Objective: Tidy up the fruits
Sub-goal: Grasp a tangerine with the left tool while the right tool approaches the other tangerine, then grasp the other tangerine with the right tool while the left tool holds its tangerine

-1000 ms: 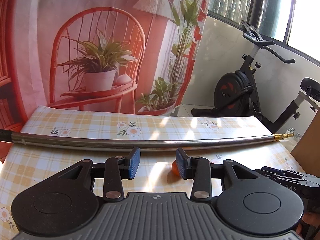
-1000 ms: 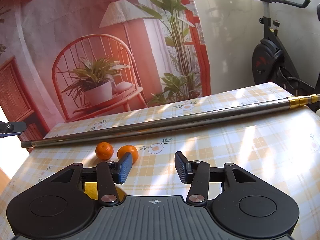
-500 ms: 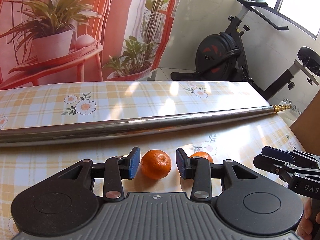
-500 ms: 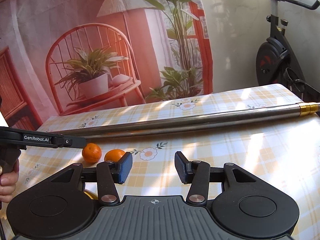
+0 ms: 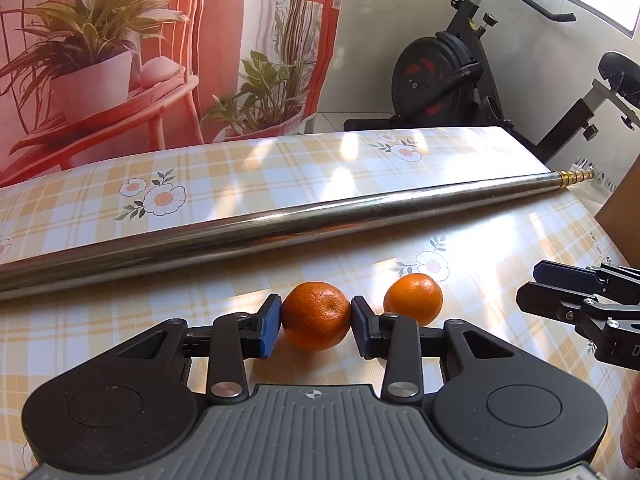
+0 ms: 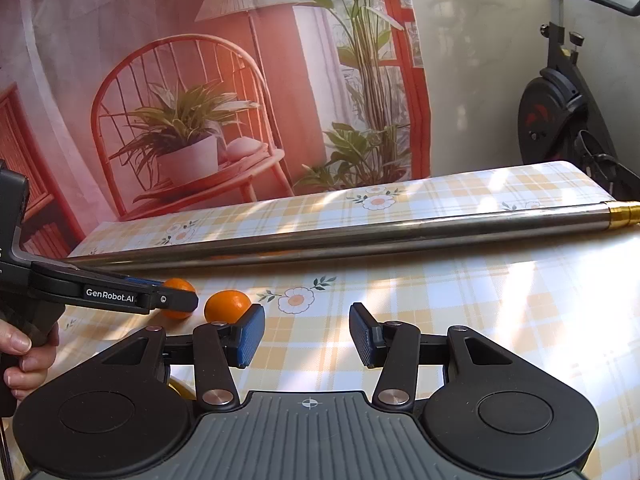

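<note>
Black claw [image 5: 316, 328] arms, blue ribbed pads [image 6: 249, 334], silver pivot screws.

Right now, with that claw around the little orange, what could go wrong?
1. The left gripper has its pads against the sides of the round mandarin; a squeeze slightly off centre could let it squirt out and roll.
2. The second mandarin lies close beside it, by one finger; it could get nudged away.
3. The steel pole lies just behind; a forward swing on lifting might knock it.
</note>
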### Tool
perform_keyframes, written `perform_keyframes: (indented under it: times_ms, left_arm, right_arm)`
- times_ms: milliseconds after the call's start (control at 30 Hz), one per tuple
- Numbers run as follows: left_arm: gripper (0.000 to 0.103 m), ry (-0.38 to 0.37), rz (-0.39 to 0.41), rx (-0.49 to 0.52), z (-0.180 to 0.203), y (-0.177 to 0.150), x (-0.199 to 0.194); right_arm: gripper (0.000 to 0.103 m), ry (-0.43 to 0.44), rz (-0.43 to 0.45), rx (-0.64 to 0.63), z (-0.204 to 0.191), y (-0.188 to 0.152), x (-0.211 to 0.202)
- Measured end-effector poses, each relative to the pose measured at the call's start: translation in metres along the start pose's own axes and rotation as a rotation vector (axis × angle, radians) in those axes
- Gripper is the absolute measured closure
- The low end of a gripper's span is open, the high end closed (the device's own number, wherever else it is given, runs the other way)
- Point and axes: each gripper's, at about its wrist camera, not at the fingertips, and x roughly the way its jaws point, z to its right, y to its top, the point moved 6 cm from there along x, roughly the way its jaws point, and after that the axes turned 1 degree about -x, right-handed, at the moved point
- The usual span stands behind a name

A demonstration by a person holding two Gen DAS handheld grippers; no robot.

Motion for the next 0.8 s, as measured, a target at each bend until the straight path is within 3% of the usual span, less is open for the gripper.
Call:
perform_keyframes:
  times_ms: [367,533,800]
  left_arm:
    - [0.063,0.048,0.116,-0.069,-0.015,-0.006,-0.062]
    - [0.063,0.057,0.126,-0.109,-0.027,-0.017,-0.076]
    - [0.063,0.062,0.121,-0.092,-0.029,-0.026,-0.079]
  right_arm:
    - [0.059,0.071,-0.054,-0.049,-0.029,0.022,0.027]
    - [0.059,0.085,-0.121,-0.057,-0.047,0.028,0.051]
    - [0.059,0.069,-0.208,-0.051,-0.066,0.023,0.074]
